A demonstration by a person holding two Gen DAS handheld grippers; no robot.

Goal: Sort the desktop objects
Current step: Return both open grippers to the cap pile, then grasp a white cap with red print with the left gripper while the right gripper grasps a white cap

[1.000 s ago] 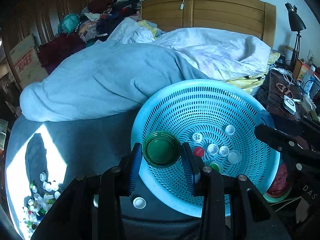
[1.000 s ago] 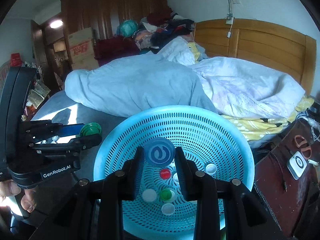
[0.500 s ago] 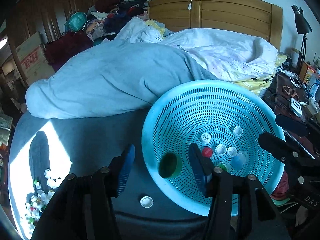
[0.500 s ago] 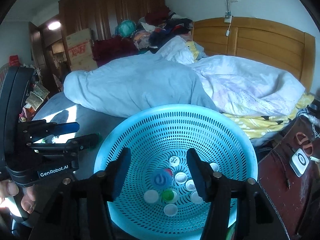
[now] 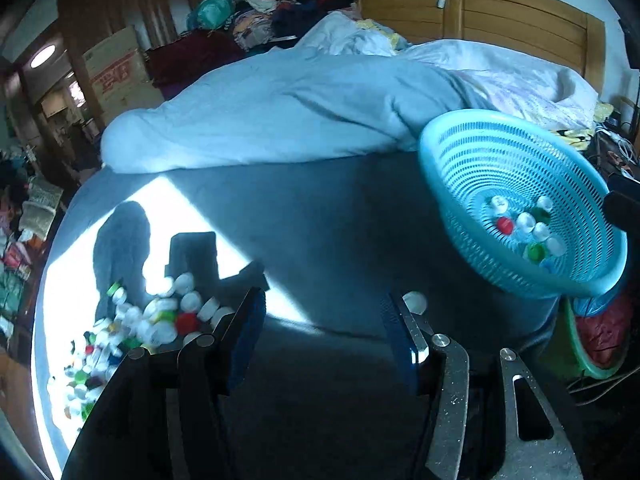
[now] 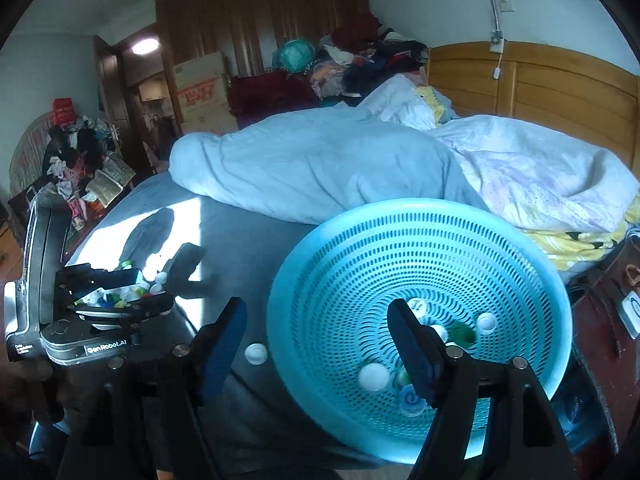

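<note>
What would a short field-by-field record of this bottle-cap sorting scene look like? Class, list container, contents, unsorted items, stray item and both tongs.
container: round turquoise perforated plastic basket on the grey bedsheet
contents: mixed plastic bottle caps, including a red cap and a blue cap
unsorted items: pile of mixed caps in the sunlit patch
stray item: lone white cap beside the basket
left tongs: open, empty, jaws just widened
right tongs: open, empty, jaws just widened
</note>
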